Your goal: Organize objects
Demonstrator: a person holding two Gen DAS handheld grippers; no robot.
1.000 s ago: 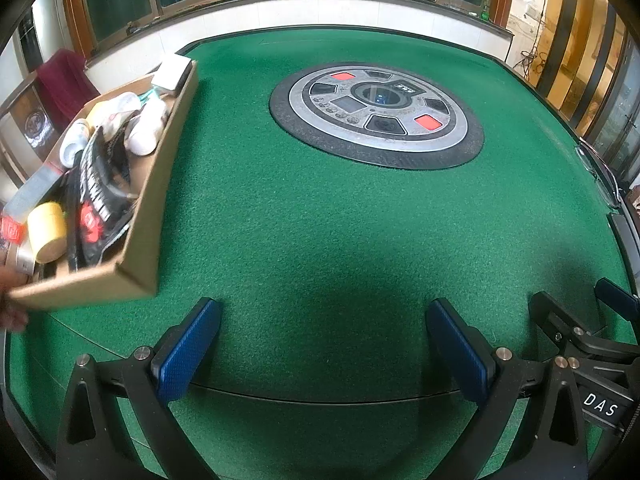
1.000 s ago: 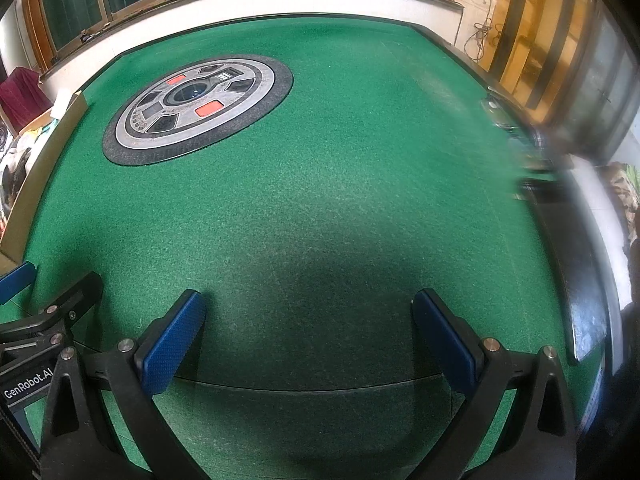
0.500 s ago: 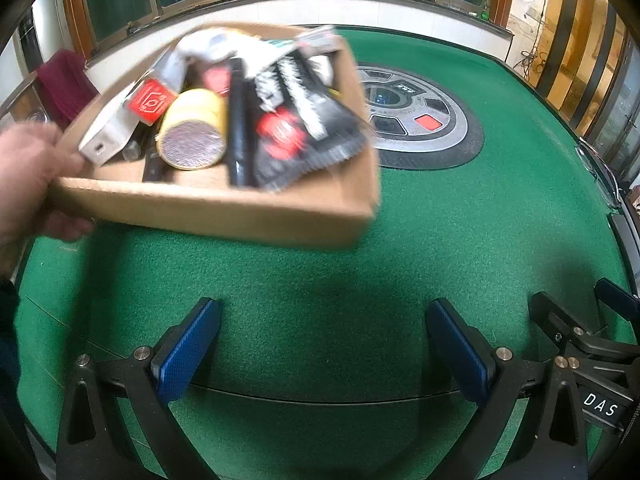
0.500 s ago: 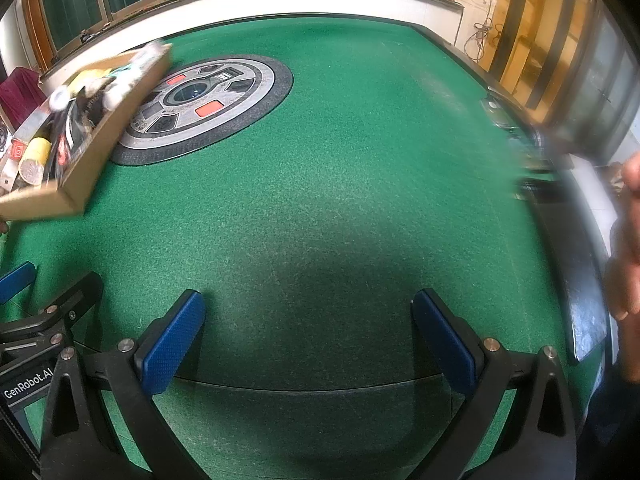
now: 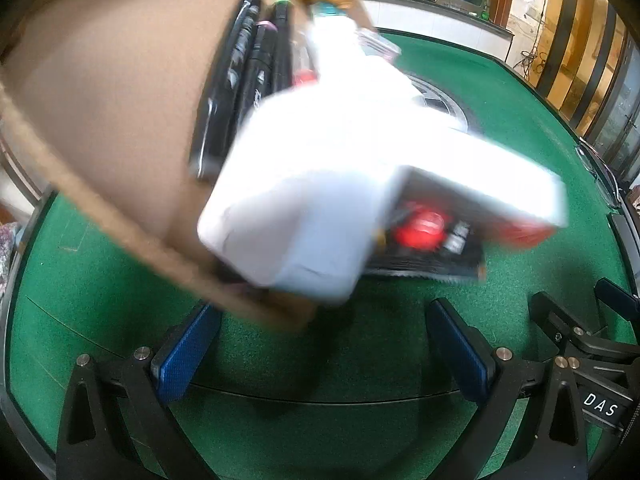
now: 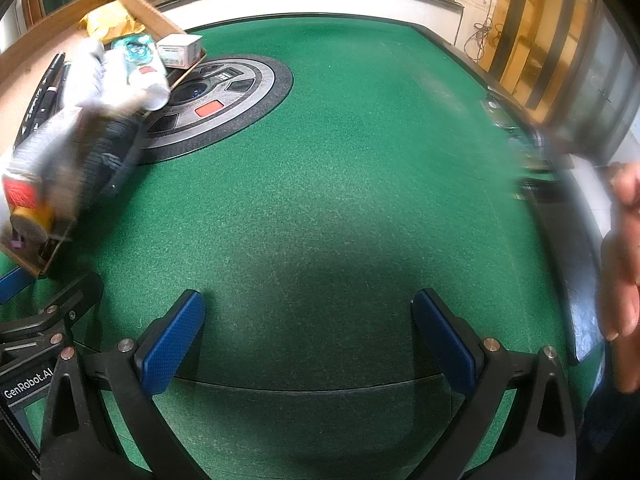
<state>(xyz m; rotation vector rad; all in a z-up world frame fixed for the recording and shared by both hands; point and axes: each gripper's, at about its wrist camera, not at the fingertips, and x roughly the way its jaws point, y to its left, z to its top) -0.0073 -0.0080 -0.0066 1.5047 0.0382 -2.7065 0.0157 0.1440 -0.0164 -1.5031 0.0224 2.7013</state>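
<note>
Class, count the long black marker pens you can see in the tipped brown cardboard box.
3: black marker pens lie side by side against the tipped brown cardboard box floor, behind the blurred white items. More may be hidden.

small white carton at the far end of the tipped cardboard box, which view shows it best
The right wrist view: the small white carton sits sharp and unblocked at the far end of the tipped cardboard box. In the left wrist view, blurred white items hide that end, so I cannot pick it out.

Daylit fisheye views, partly motion-blurred

Window light falls on the green table point(image 6: 360, 152); the cardboard box point(image 5: 100, 92) above it smears, a soft shadow darkens its near edge, corners vignette black.
</note>
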